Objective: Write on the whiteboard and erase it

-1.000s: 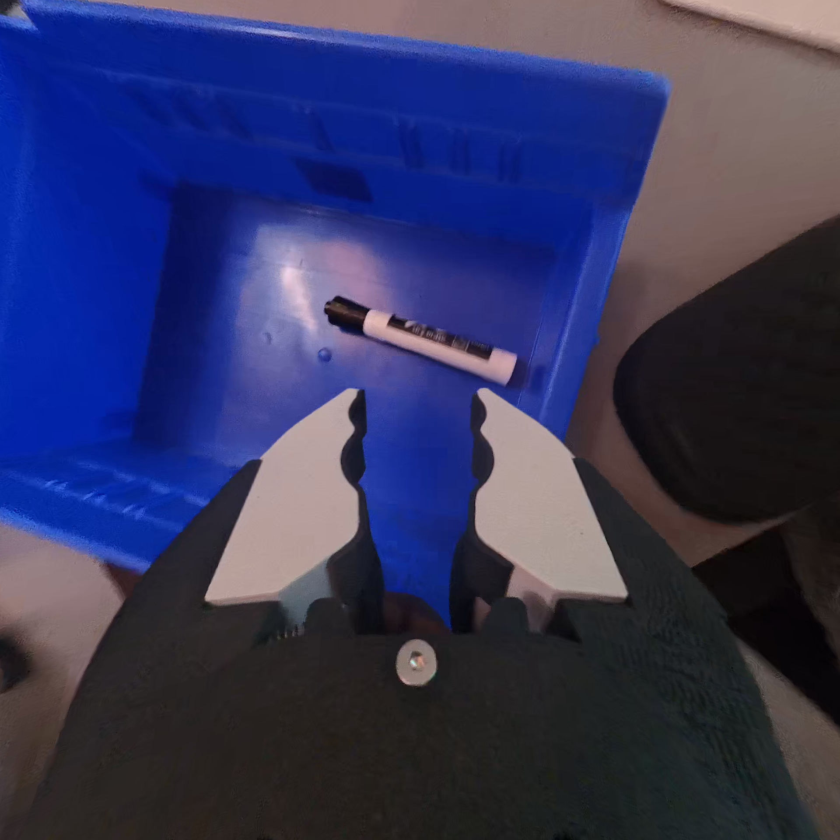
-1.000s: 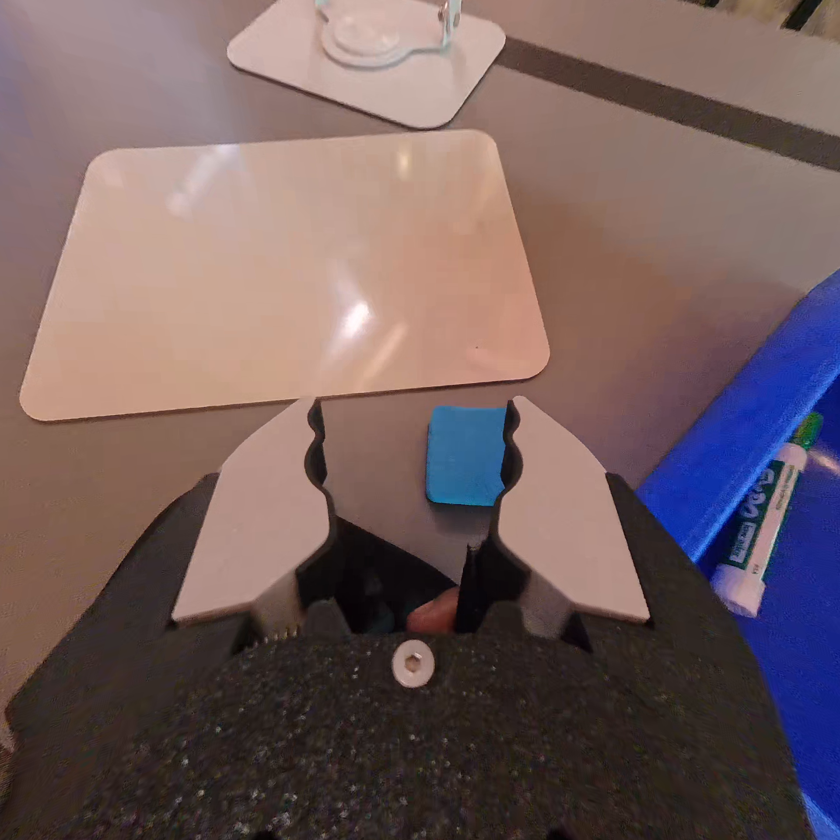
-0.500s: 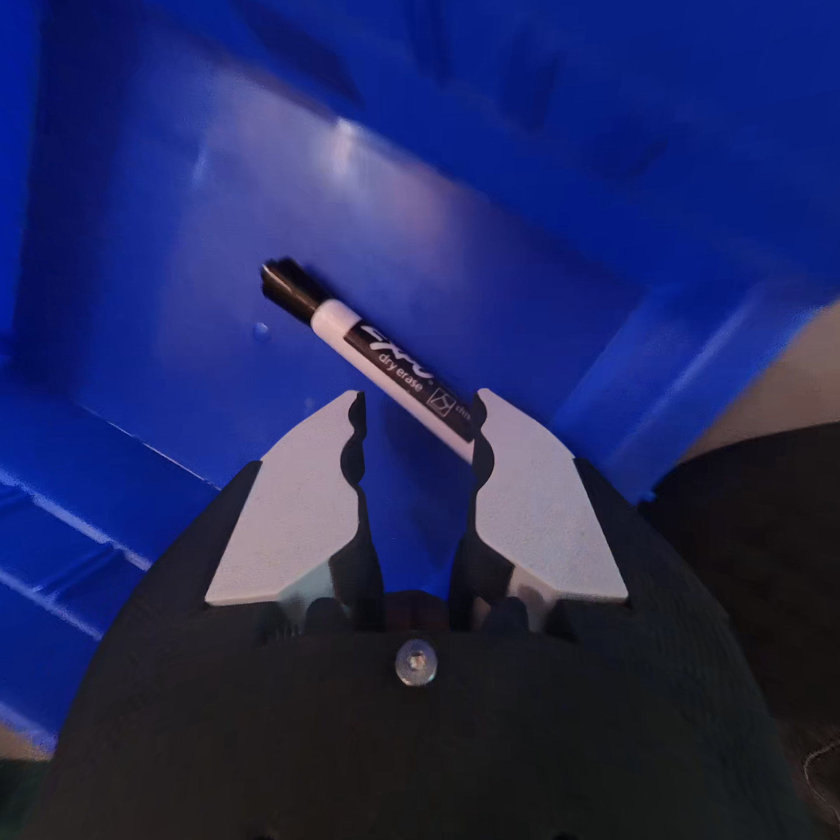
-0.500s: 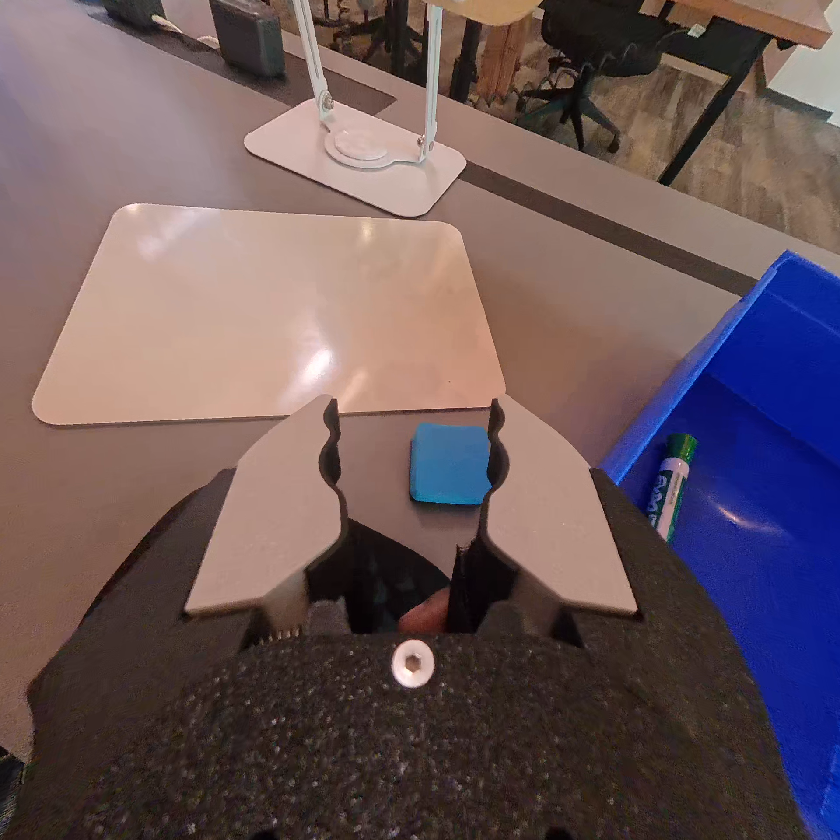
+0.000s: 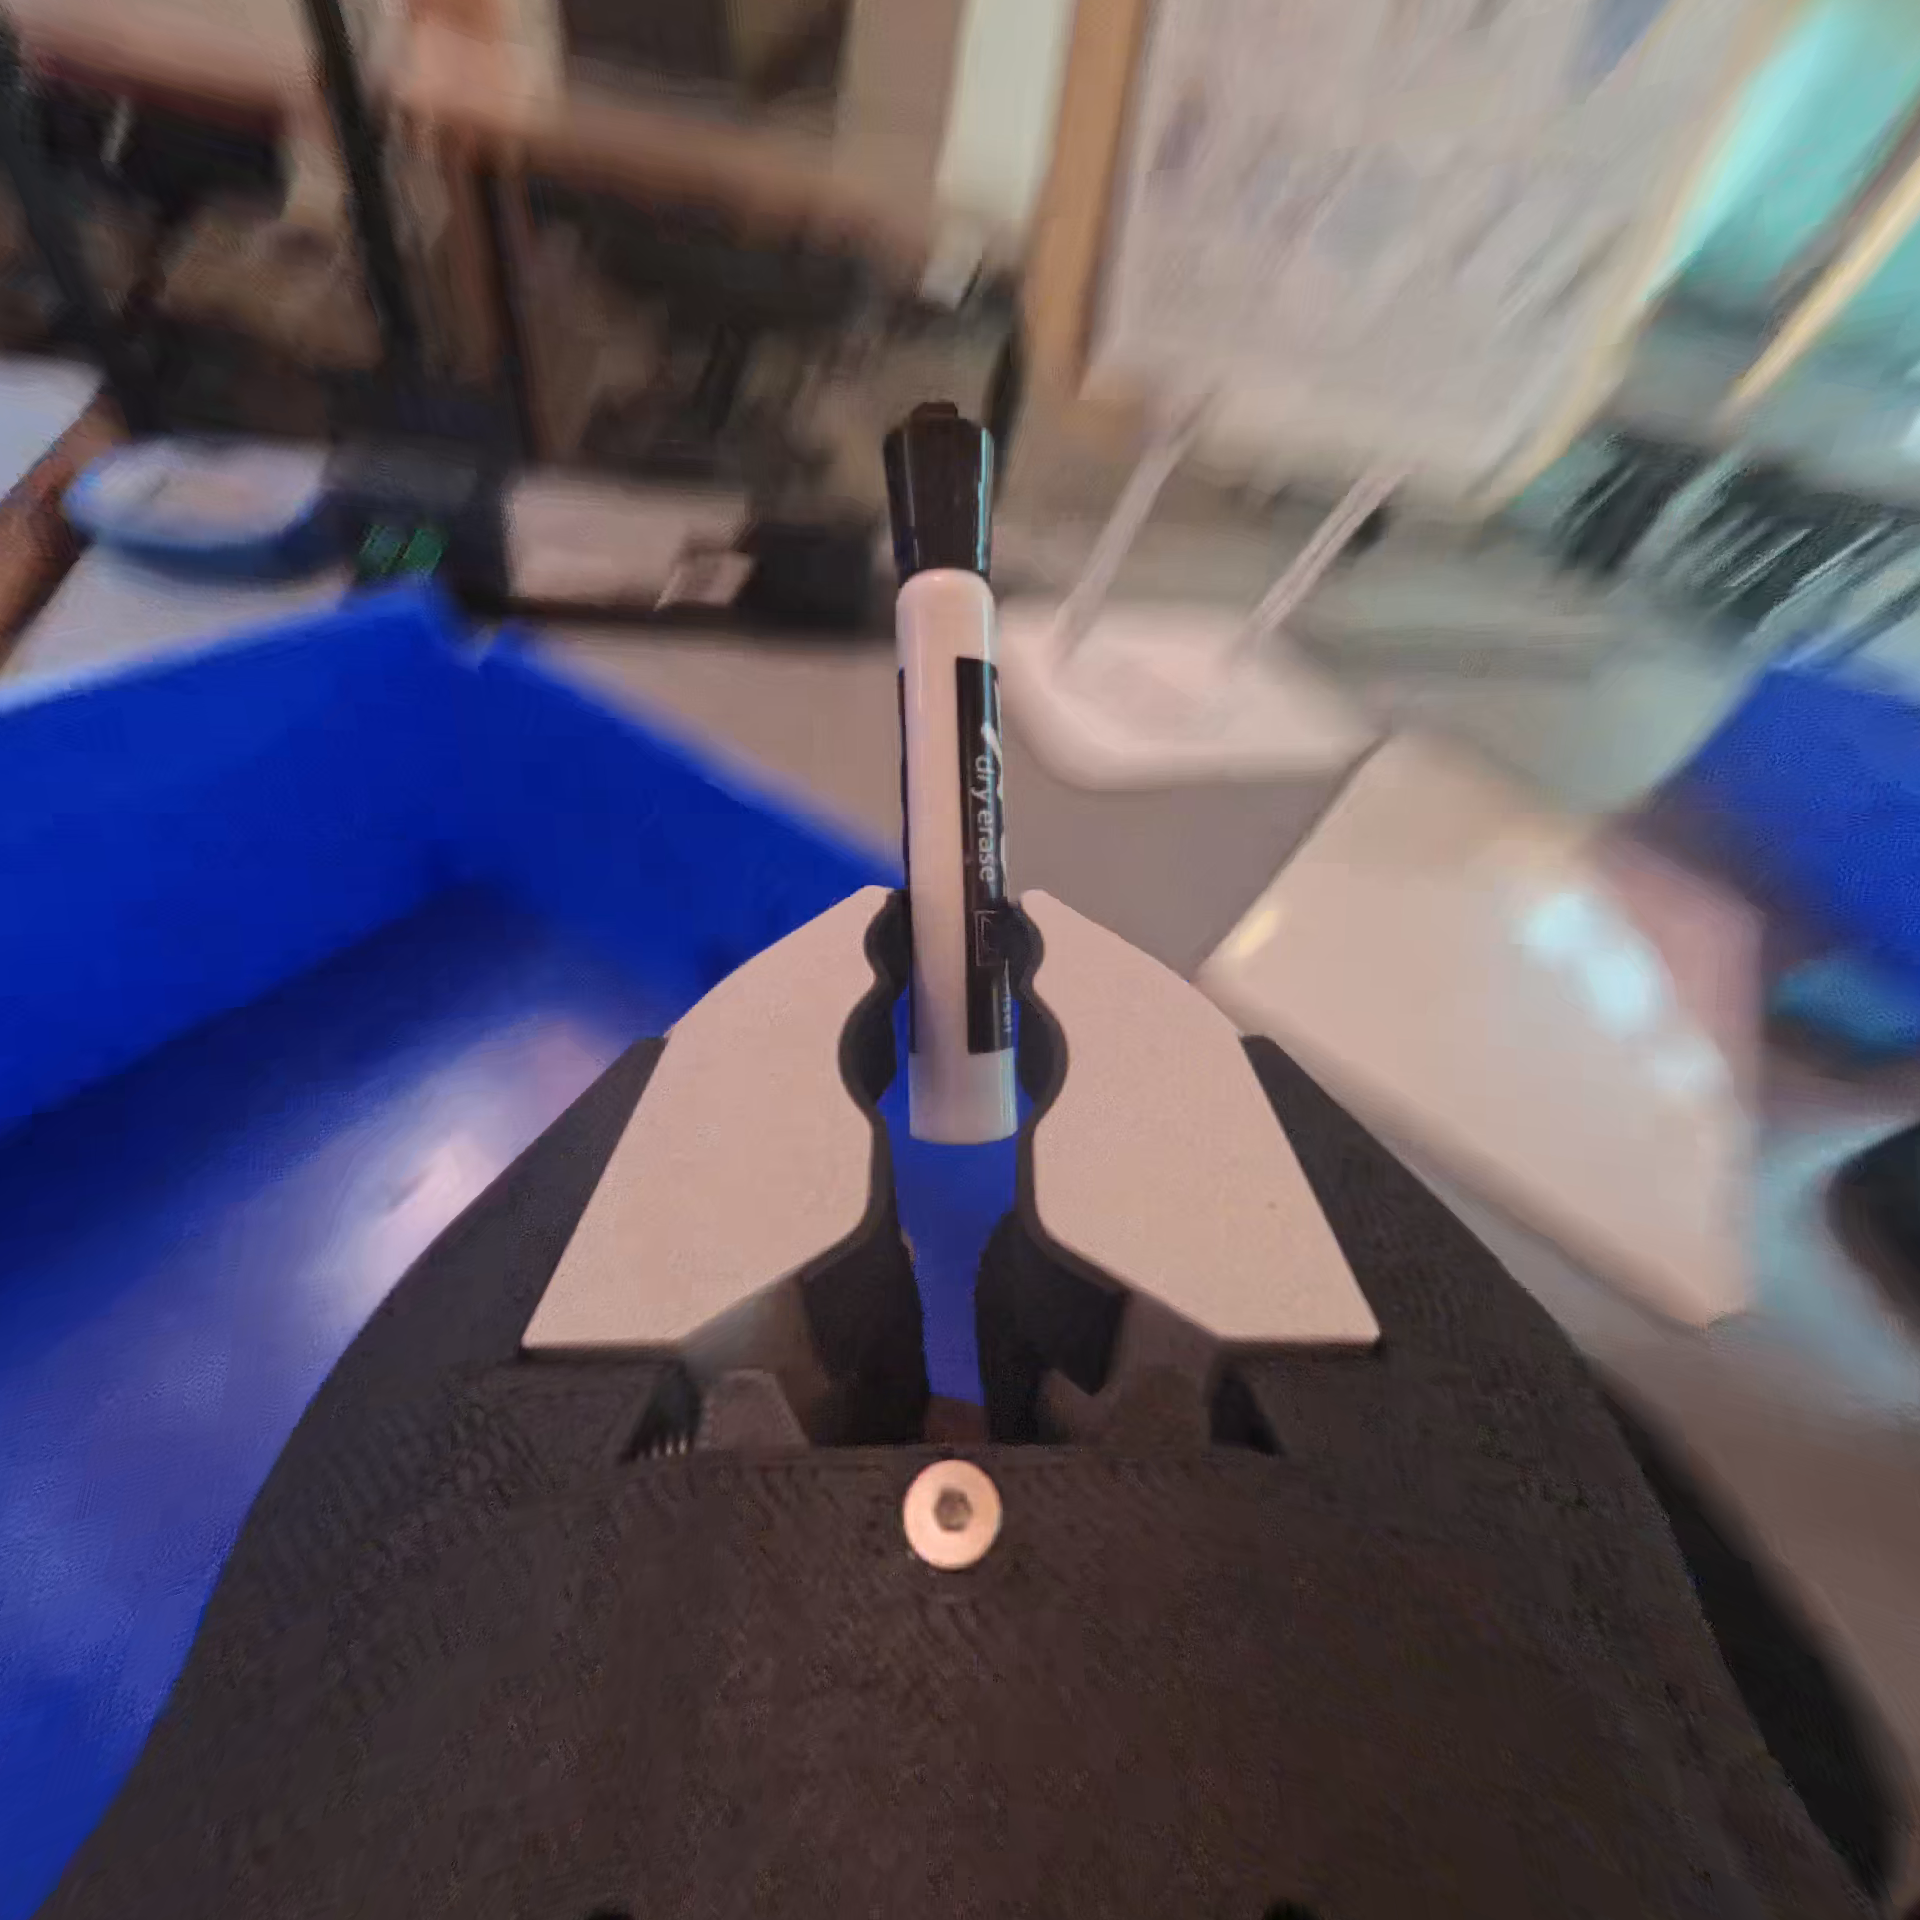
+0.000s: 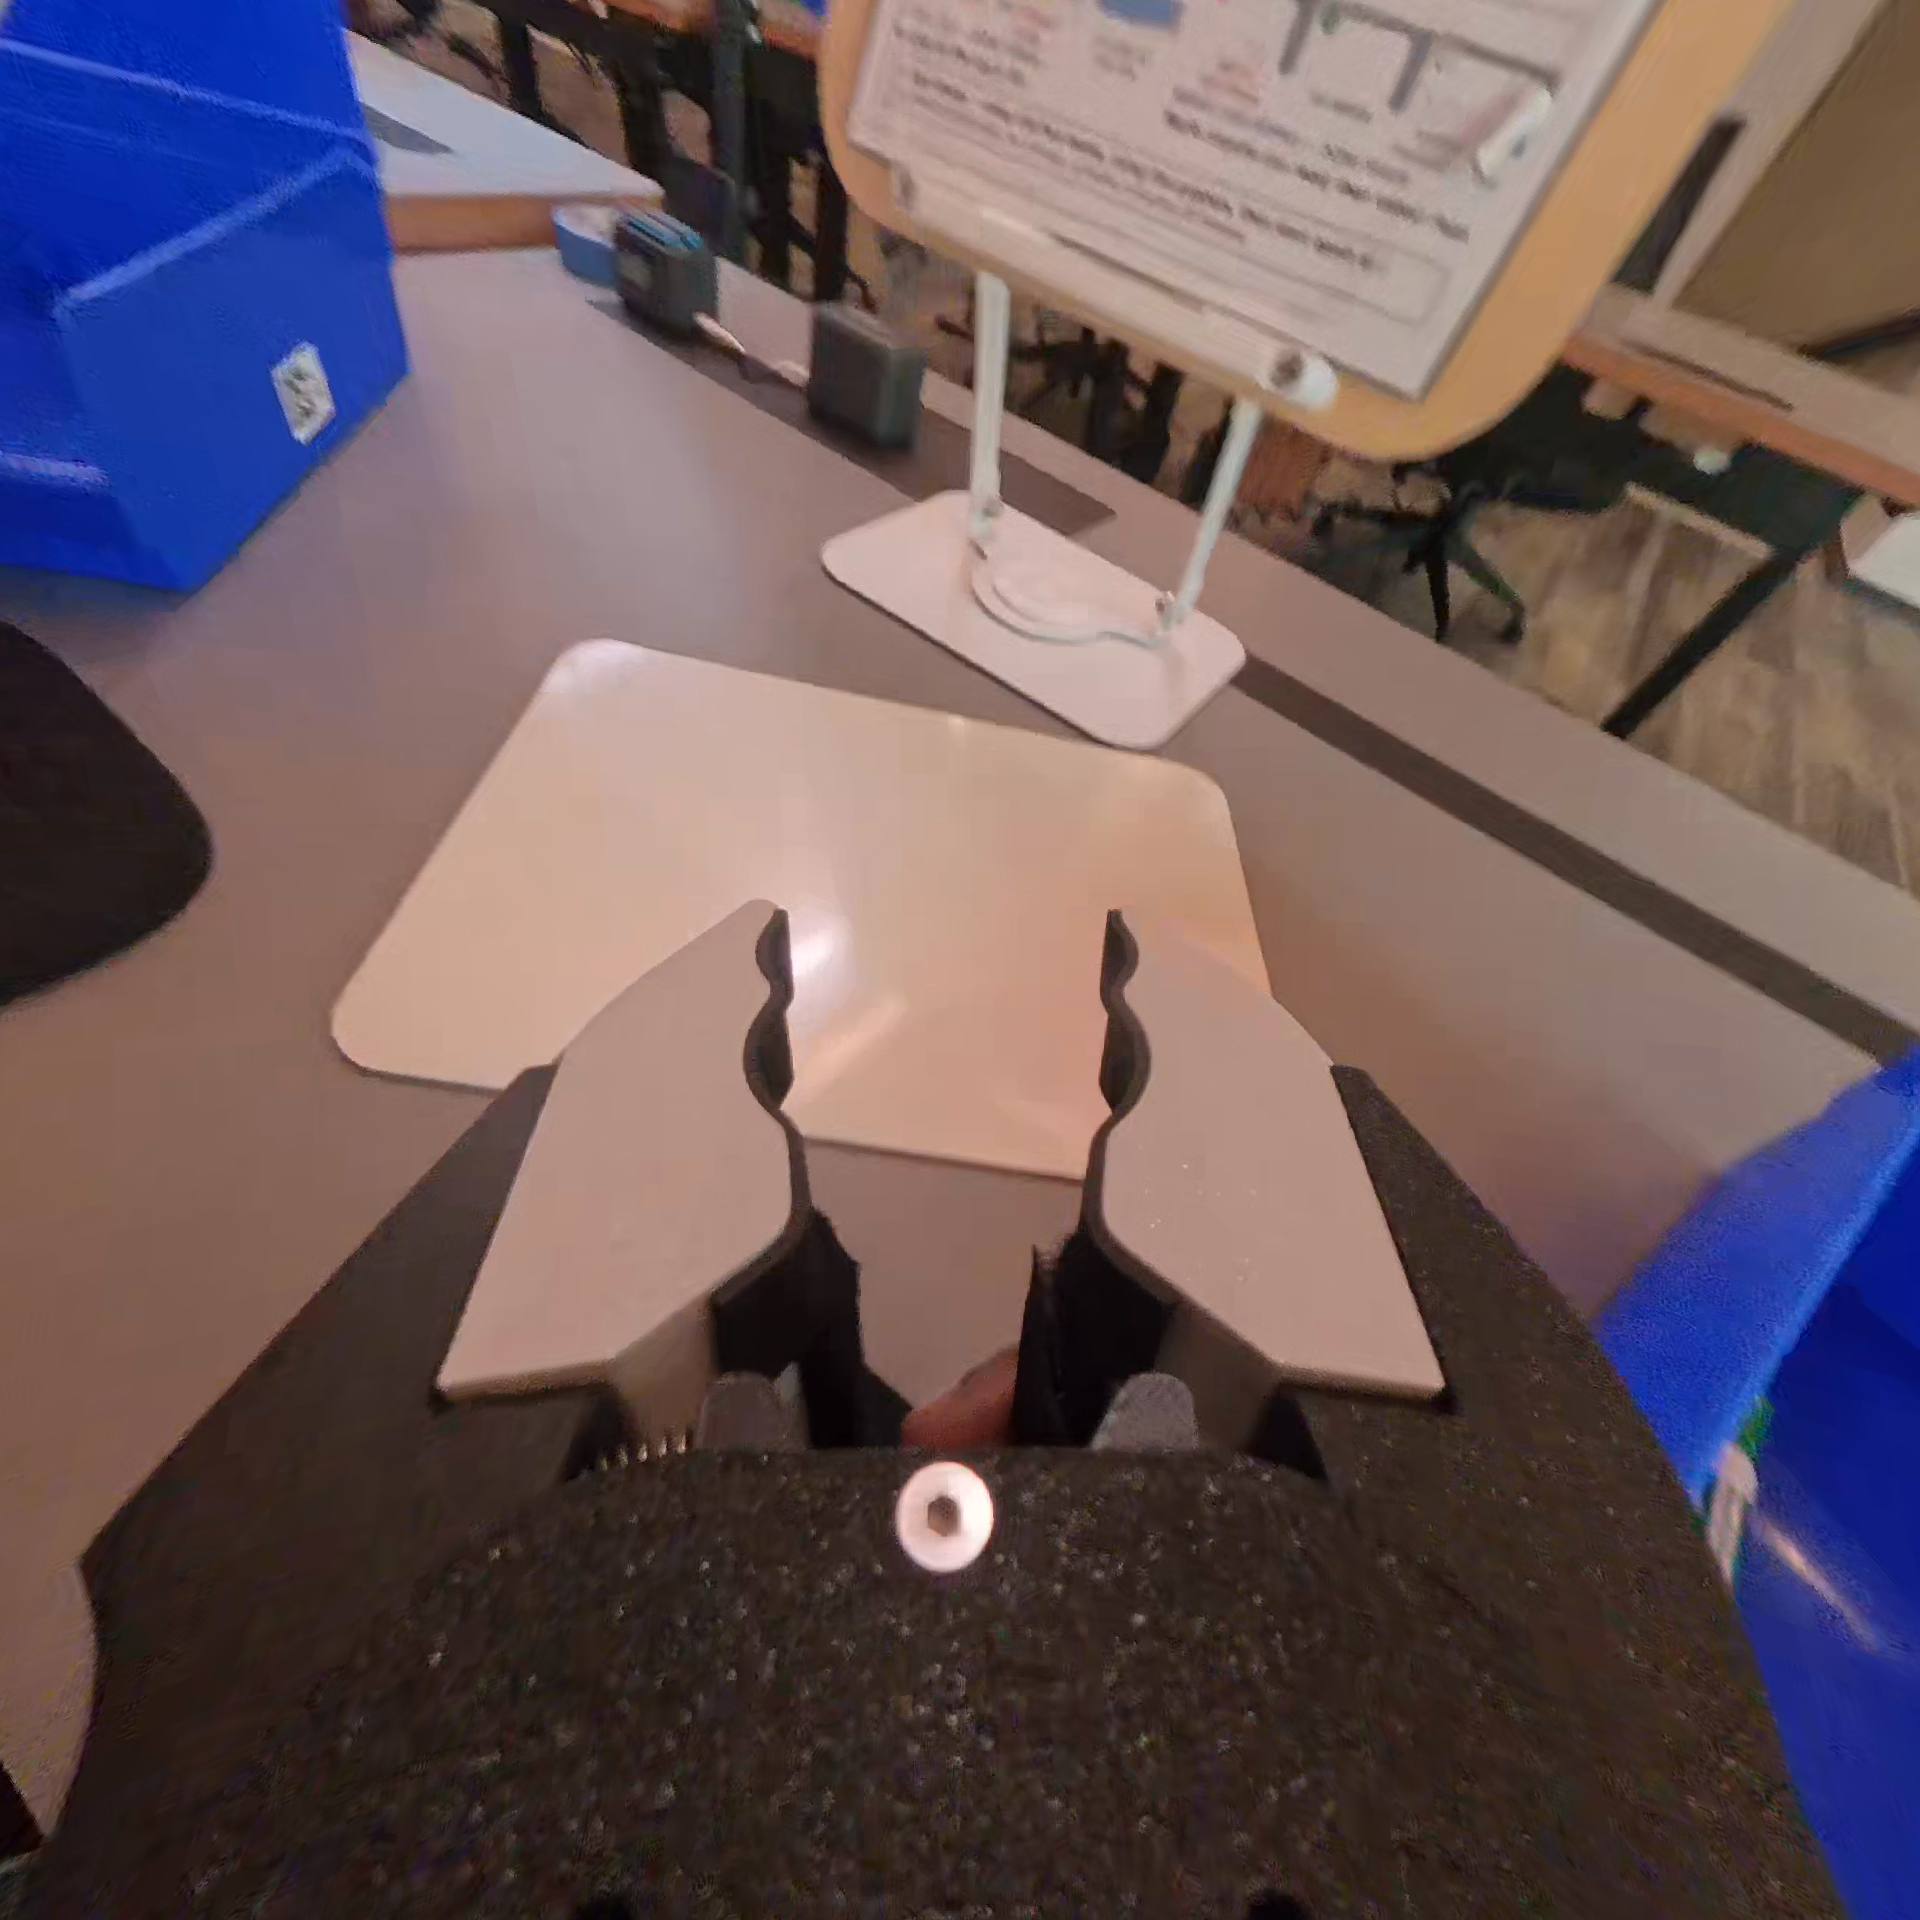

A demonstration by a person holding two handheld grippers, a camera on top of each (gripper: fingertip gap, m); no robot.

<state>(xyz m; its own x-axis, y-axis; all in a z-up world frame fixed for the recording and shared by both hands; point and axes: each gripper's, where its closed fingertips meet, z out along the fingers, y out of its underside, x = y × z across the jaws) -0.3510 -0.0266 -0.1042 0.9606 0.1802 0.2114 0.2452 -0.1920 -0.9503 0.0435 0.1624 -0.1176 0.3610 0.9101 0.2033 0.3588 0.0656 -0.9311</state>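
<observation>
In the left wrist view the left claw [image 5: 954,914] is closed on a dry-erase marker [image 5: 951,790], its two grey fingers [image 5: 758,1122] pinching the white barrel near its lower end, so that the marker stands straight up the middle of the frame with its black cap at the top. Behind and below the claw, the left half of the frame is filled by a blue bin [image 5: 312,831]; the rest of this view is smeared by motion blur. In the right wrist view the right claw [image 6: 943,940] is spread wide and holds nothing. The whiteboard [image 6: 727,831] lies flat on the grey desk [image 6: 520,520] at the centre of the frame, its surface blank and glossy, partly covered by the claw tips. Beyond it, toward the upper right, a white stand [image 6: 1039,613] carries a tilted board with a sheet on it. A blue bin [image 6: 187,291] sits at upper left, and another blue bin [image 6: 1808,1351] shows at the right edge.
</observation>
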